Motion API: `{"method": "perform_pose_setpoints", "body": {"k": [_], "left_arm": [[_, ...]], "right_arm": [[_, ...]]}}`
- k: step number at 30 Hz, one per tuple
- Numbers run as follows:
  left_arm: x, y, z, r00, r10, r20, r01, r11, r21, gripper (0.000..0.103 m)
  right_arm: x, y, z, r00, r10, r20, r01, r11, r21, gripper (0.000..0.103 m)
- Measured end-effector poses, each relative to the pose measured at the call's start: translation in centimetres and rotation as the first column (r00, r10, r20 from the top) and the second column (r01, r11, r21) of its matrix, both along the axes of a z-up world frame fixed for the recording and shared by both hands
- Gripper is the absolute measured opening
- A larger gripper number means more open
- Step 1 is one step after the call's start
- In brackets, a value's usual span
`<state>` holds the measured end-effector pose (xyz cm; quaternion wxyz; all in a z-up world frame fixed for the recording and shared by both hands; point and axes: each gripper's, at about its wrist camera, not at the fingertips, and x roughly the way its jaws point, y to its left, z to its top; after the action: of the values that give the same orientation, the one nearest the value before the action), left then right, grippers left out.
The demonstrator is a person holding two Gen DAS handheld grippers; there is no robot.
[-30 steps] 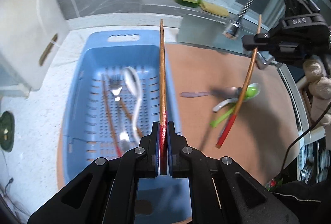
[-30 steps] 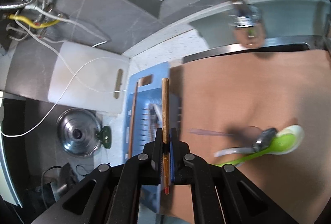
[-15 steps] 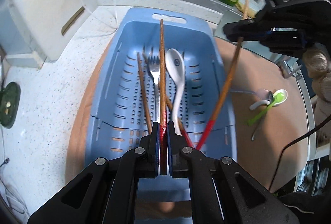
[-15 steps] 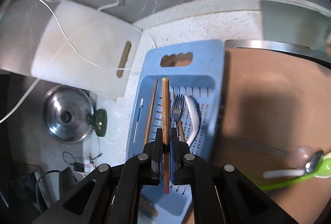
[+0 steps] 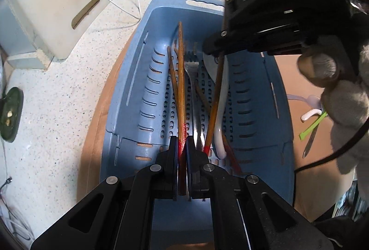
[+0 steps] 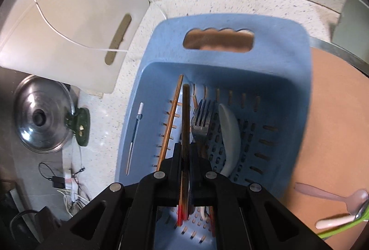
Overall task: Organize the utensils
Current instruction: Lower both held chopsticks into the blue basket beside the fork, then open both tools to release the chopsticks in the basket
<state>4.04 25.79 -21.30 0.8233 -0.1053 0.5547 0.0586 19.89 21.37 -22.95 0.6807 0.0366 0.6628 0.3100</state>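
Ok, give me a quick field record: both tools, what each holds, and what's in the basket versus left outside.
left tool: shut on chopstick, over basket
right tool: shut on second chopstick, over basket
basket: blue, slotted; holds fork, white spoon, loose chopsticks
outside: green spoon and other spoons on the brown mat

a home kitchen: a speckled stone surface (image 5: 69,97) carries a blue draining basket (image 6: 288,93), a white cutting board (image 6: 76,26) and a steel pot lid (image 6: 41,118).
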Motion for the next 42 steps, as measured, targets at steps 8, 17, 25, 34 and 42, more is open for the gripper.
{"method": "perform_pose_setpoints", "body": {"k": [8, 17, 25, 34, 42], "left_arm": [[0.5, 0.2, -1.3, 0.999, -0.008, -0.041, 0.009, 1.0, 0.022, 0.005], [0.9, 0.6, -2.3, 0.998, -0.003, -0.065, 0.004, 1.0, 0.013, 0.006], [1.6, 0.8, -3.4, 0.997, -0.003, -0.082, 0.004, 1.0, 0.015, 0.006], [1.9, 1.3, -2.1, 0.998, 0.021, -0.053, -0.02, 1.0, 0.019, 0.016], [1.2, 0.5, 0.2, 1.0, 0.022, -0.019, -0.021, 0.999, 0.039, 0.017]], "right_arm": [[0.3, 2.1, -1.7, 1.0, 0.01, 0.005, -0.01, 0.999, -0.045, 0.005], [0.6, 2.9, -3.0, 1.0, 0.029, -0.006, -0.03, 0.997, -0.071, 0.005], [0.6, 3.5, -3.5, 0.999, 0.051, -0.01, -0.051, 0.996, -0.079, 0.006], [0.5, 3.0, -2.5, 0.998, 0.066, 0.001, -0.066, 0.995, -0.07, 0.02], [-0.3, 1.5, 1.3, 0.99, 0.12, 0.077, -0.118, 0.993, -0.03, 0.02]]}}
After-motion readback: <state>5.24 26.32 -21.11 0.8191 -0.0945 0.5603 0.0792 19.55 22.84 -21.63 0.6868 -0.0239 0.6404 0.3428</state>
